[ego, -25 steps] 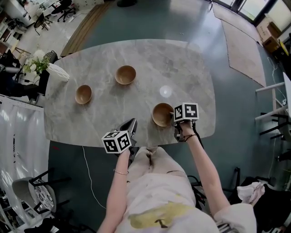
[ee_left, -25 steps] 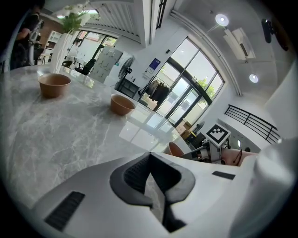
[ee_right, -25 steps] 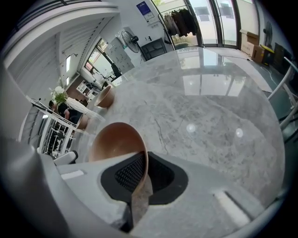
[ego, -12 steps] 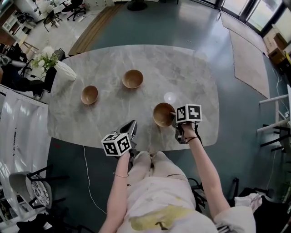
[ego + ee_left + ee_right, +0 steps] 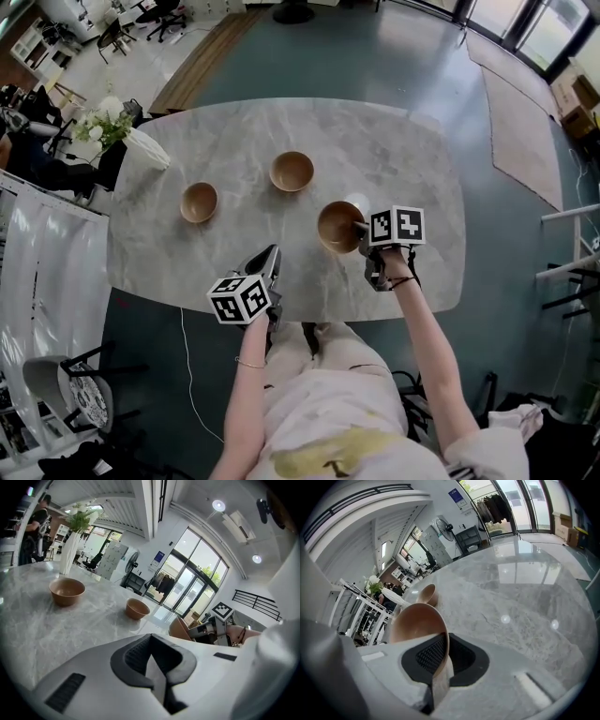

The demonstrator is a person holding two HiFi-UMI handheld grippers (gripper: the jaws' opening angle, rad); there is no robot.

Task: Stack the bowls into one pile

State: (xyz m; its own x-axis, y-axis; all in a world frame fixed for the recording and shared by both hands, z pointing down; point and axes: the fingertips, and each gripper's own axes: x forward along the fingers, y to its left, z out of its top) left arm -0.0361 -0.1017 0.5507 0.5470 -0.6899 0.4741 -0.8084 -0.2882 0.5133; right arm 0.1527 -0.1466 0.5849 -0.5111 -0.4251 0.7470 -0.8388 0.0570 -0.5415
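Observation:
Three brown wooden bowls are over the grey marble table [image 5: 403, 150]. One bowl [image 5: 199, 202] sits at the left and a second bowl [image 5: 292, 172] stands further back at the middle. My right gripper [image 5: 360, 228] is shut on the right rim of the third bowl [image 5: 337, 225], which hangs tilted just above the table. In the right gripper view that bowl's [image 5: 416, 619] rim is pinched between the pads of the gripper [image 5: 439, 660]. My left gripper [image 5: 270, 258] hovers over the table's near edge, shut and holding nothing [image 5: 152, 660].
A white vase with flowers [image 5: 141, 145] stands at the table's left end. The person's legs are right below the table's near edge [image 5: 309, 314]. Chairs and desks stand on the floor at the left.
The right gripper has carried its bowl up and further in over the table, away from the near edge. The left gripper has moved forward a little over the edge.

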